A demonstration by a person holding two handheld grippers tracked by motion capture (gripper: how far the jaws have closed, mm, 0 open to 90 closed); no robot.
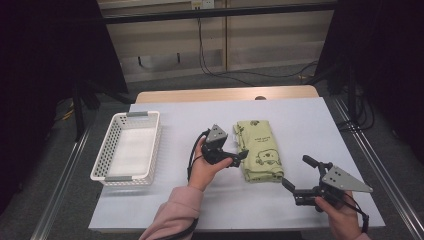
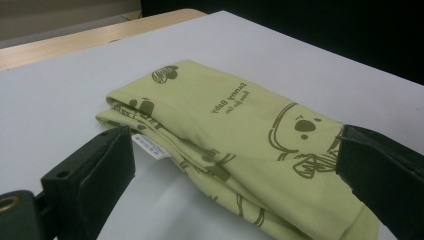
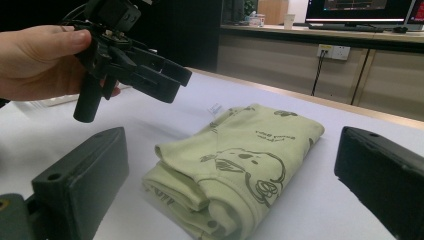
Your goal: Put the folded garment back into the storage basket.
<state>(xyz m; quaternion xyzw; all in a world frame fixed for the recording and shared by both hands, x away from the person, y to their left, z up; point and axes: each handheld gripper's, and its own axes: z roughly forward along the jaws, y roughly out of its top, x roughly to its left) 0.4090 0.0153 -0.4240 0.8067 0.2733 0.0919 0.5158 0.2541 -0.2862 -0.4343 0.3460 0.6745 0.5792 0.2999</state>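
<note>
A folded pale green garment [image 1: 260, 150] with a cartoon bear print lies flat at the middle of the white table [image 1: 300, 120]. My left gripper [image 1: 239, 157] hovers just left of it, open, pointing at its left edge. In the left gripper view the garment [image 2: 240, 115] and its small white label [image 2: 150, 146] lie ahead between the wide-apart jaws of the left gripper [image 2: 235, 145]. My right gripper [image 1: 296, 171] is open near the front right, a short way off the garment's near end. The right gripper view has the garment [image 3: 250, 150] ahead of my right gripper [image 3: 230, 145] and the left gripper [image 3: 135, 70] raised beside it.
A white slotted basket [image 1: 102, 150] stands on the left part of the table with nothing in it. A wooden strip [image 1: 225, 94] runs along the table's far edge. Cables lie on the floor beyond, and a metal rail [image 1: 380, 165] flanks the right side.
</note>
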